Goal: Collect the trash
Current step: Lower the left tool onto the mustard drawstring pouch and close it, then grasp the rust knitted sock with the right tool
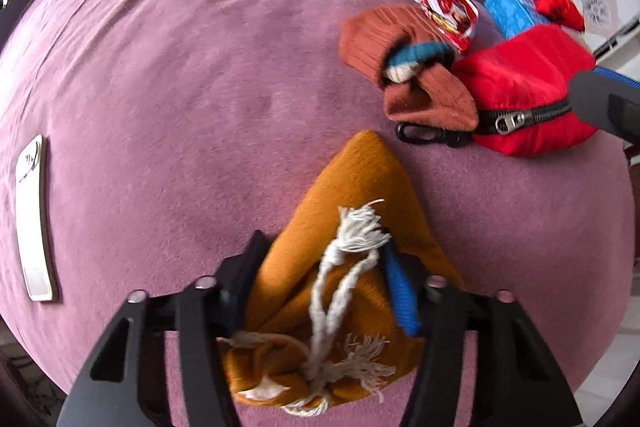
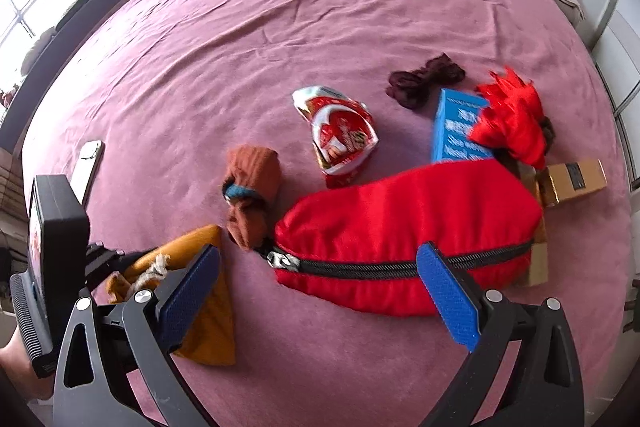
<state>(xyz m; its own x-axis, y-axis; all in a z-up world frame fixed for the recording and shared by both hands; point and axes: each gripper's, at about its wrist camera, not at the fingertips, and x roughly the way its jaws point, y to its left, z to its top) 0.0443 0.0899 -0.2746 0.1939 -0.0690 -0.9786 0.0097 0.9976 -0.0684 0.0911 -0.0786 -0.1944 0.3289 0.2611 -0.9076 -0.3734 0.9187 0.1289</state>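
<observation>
1. Left wrist view: the left gripper [image 1: 320,267] sits low in the frame with its fingers [image 1: 400,291] pinching a mustard-yellow cloth drawstring pouch [image 1: 344,199] with a white tasselled cord, which lies on the mauve bedspread [image 1: 180,87]. In the upper right lie a crumpled red-and-white foil snack wrapper [image 1: 440,3], a rust-brown knitted bundle [image 1: 380,43], a blue cardboard box [image 1: 508,7] and a red zipped fabric pouch [image 1: 528,79]. A white phone [image 1: 34,219] lies at the left edge.

2. Right wrist view: the right gripper [image 2: 320,291] hangs over the near end of the red zipped pouch [image 2: 400,219] with its fingers [image 2: 448,291] spread wide and nothing pinched. The snack wrapper [image 2: 340,131], the clearest piece of trash, lies at frame centre just beyond the pouch, with the blue box [image 2: 452,131] and a gold box [image 2: 576,179] to the right.

3. Risks, as a judgement: the left fingers grip a pouch that looks like a belonging, not litter, so the wrong thing may get collected. The loose cord could snag. The right fingers, closing here, would catch the red pouch instead of the wrapper; the thin foil may also slip or drag the brown bundle [image 2: 252,187].
</observation>
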